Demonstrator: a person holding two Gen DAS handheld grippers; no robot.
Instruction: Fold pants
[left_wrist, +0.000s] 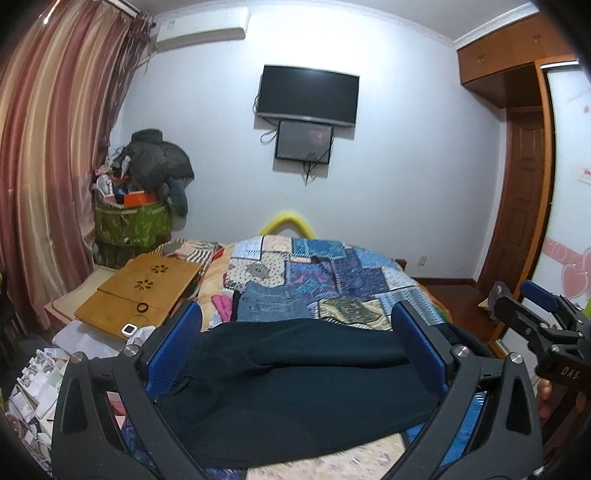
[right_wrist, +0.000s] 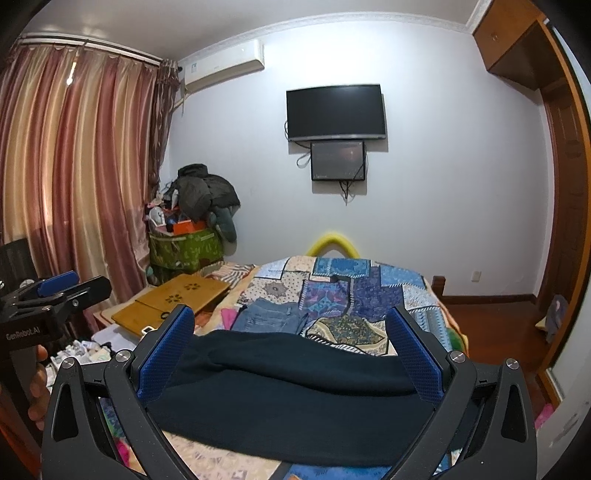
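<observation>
Dark navy pants (left_wrist: 295, 384) lie folded across the near end of the bed, also seen in the right wrist view (right_wrist: 291, 398). My left gripper (left_wrist: 295, 332) is open, its blue pads wide apart on either side of the pants, just above them. My right gripper (right_wrist: 291, 332) is open in the same way over the pants. The right gripper shows at the right edge of the left wrist view (left_wrist: 535, 317); the left gripper shows at the left edge of the right wrist view (right_wrist: 55, 291). Neither holds fabric.
A patchwork quilt (left_wrist: 347, 273) covers the bed. Folded blue jeans (left_wrist: 269, 302) lie beyond the pants. A wooden lap desk (left_wrist: 144, 284) sits at left. A green bin with clothes (left_wrist: 129, 218), curtains, a wall TV (left_wrist: 308, 96) and a wooden door (left_wrist: 524, 199) surround the bed.
</observation>
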